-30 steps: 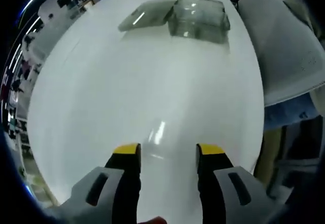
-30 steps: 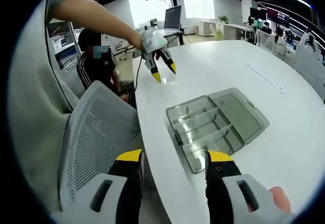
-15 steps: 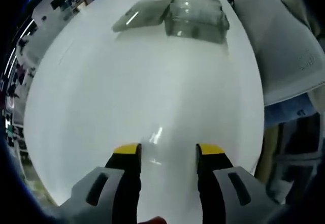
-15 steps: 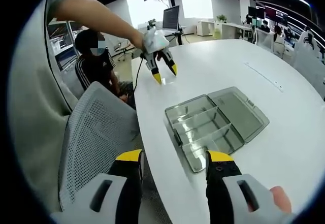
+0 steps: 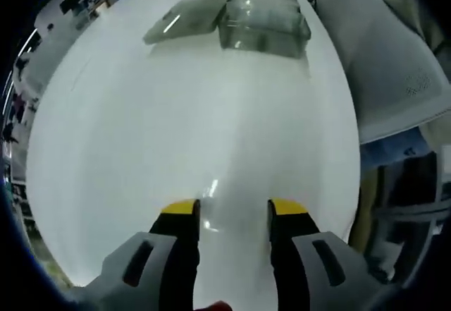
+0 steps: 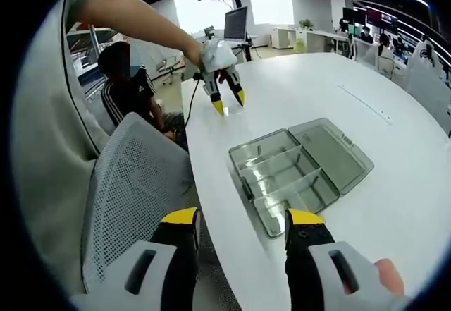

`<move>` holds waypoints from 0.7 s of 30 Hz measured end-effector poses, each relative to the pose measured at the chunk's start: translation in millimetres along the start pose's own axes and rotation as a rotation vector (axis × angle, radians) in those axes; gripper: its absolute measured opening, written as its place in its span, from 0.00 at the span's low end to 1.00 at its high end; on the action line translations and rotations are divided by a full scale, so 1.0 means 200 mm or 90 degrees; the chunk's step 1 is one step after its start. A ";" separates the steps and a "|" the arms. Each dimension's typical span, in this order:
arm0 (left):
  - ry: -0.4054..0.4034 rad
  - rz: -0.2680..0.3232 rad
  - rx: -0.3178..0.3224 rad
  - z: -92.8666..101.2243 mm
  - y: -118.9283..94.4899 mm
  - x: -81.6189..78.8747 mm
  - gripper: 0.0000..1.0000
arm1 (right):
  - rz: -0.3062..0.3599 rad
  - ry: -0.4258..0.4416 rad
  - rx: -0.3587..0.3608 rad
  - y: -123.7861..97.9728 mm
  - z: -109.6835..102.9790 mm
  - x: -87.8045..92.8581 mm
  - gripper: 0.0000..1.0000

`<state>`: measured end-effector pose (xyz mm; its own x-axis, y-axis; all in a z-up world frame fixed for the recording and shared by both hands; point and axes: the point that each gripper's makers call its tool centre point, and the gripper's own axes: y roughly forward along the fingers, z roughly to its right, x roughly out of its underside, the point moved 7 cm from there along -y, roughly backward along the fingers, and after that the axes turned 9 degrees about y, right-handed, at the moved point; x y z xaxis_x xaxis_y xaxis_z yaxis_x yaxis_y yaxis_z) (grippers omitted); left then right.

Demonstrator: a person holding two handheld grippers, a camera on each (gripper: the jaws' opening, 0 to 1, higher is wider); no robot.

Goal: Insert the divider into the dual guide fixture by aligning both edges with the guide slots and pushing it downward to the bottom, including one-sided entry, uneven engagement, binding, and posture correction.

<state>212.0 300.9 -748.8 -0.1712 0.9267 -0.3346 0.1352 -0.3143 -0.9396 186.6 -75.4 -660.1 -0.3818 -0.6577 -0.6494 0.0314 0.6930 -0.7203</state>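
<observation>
The clear plastic compartment box [image 6: 292, 173] lies on the white table [image 6: 394, 205], its base partitioned by transparent walls into several cells and its hinged lid [image 6: 332, 154] folded flat open beside it. In the right gripper view it sits just beyond the right gripper [image 6: 242, 219], nearer the table's edge on that side; in the left gripper view the same box [image 5: 262, 23] shows at the far end of the table [image 5: 176, 135] with its lid [image 5: 180, 19] lying flat next to it. Whether a loose divider stands among the partitions I cannot tell. The right gripper hangs above the table edge with its yellow-tipped black jaws spread wide and nothing between them; a fingertip [image 6: 389, 271] shows beside its grey body. The left gripper [image 5: 234, 209] hangs low over the bare tabletop, well apart from the box, its jaws also parted and empty. From the right gripper view that left gripper [image 6: 227, 99] is seen across the table, tips pointing down close to the surface, at the end of the person's outstretched arm [image 6: 130, 18]. A grey mesh chair [image 6: 130, 184] stands against the table edge, and another person sits behind it. Desks and monitors fill the office beyond.
</observation>
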 end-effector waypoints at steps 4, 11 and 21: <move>0.018 -0.013 0.012 -0.01 0.00 0.00 0.36 | 0.001 0.003 0.004 -0.01 0.01 0.00 0.45; 0.015 -0.037 0.011 -0.02 0.01 -0.02 0.31 | 0.003 0.004 0.004 -0.01 0.01 0.00 0.45; 0.017 -0.070 0.010 -0.01 0.01 -0.05 0.30 | 0.003 -0.001 0.005 -0.01 0.01 -0.02 0.44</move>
<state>216.2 291.2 -747.3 -0.1575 0.9610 -0.2275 0.1024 -0.2132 -0.9716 190.4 -74.5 -656.9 -0.3807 -0.6544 -0.6533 0.0400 0.6942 -0.7186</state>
